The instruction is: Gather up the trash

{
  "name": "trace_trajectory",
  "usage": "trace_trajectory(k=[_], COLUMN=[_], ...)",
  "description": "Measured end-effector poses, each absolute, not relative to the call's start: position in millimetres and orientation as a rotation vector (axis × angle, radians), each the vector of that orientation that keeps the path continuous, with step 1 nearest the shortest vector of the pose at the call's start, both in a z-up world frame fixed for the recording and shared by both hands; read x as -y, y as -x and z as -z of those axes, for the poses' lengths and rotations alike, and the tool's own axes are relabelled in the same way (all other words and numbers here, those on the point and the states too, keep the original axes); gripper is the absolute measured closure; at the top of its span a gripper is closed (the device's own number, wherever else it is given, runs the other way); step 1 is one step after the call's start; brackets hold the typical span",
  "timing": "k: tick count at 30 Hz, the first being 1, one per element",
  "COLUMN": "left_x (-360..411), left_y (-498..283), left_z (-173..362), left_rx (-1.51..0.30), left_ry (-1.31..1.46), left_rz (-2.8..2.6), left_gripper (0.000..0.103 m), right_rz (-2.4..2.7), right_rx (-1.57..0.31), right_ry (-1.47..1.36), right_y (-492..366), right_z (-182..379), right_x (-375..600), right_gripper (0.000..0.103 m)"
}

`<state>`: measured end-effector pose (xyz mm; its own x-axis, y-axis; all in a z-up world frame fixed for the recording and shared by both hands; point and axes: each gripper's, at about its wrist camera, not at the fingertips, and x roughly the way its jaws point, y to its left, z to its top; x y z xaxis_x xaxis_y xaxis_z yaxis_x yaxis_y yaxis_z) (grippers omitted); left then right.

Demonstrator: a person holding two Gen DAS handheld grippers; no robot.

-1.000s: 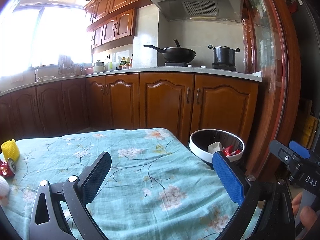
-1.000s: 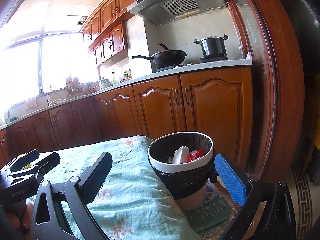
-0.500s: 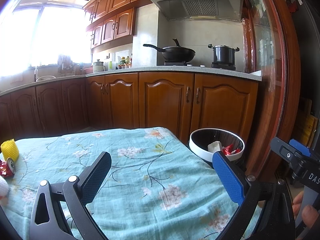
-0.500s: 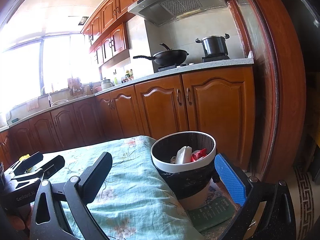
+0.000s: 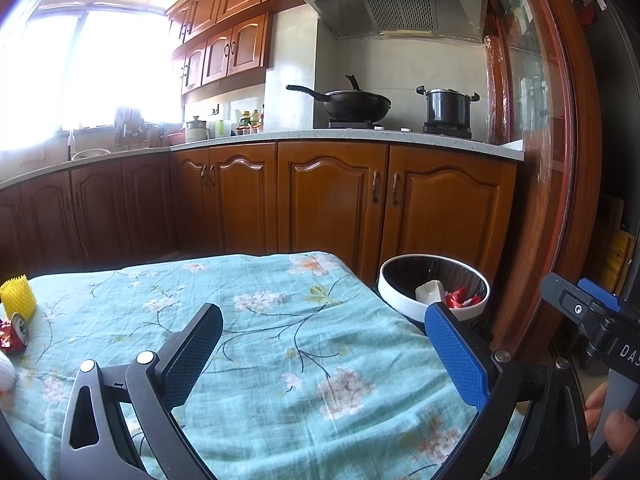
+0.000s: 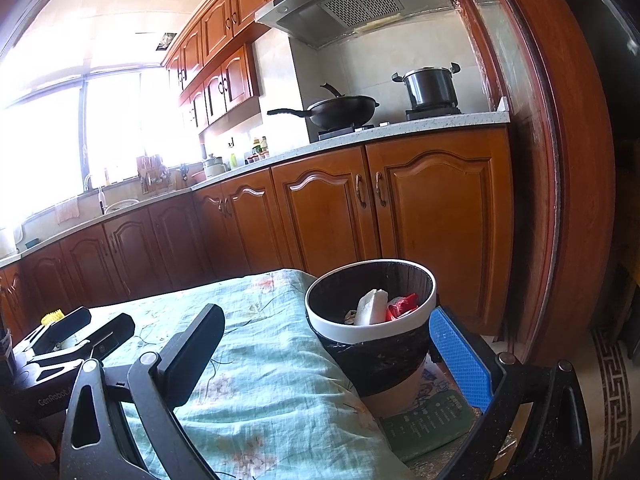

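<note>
The left gripper (image 5: 322, 342) hangs over the table (image 5: 280, 344) with its two fingers spread wide and nothing between them. The right gripper (image 6: 328, 344) is spread wide too and holds nothing. Both look ready to pick up something new.

The trash bin (image 6: 370, 322) stands just off the table's edge, at about 3 o'clock from the middle of the table in the left view. It probably sits there so trash can be dropped in with a short reach. It has a black bag inside, so the trash stays together. A white crumpled piece (image 6: 372, 306) and a red wrapper (image 6: 402, 306) already lie in it, so part of the job looks done.

More trash waits on the table's far left side, near 9 o'clock in the left view: a yellow foam net (image 5: 18, 298), a small red wrapper (image 5: 12, 334) just below it, and something white (image 5: 6, 372) at the picture's edge that is cut off, so I cannot tell what it is. The left gripper is the closer one, so it seems the best one to go get them next. The foam net is soft and light, so a gentle squeeze should do.
</note>
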<state>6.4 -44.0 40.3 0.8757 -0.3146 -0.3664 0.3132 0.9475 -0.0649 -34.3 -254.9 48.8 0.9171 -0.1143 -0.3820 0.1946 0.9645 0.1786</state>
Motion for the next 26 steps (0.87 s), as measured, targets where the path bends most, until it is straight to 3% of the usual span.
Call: trace_trajectory(k=[26], left_x=[44.4], left_y=[-11.4], left_z=[-38.6], left_rx=[-0.396], left_ry=[0.014], left_rz=[0.336], left_gripper=[0.001], right_rz=[0.152], right_rx=[-0.398], right_ry=[-0.242], right_y=[28.1], right_z=[-43.5], right_x=[256.8], right_gripper=[0.000])
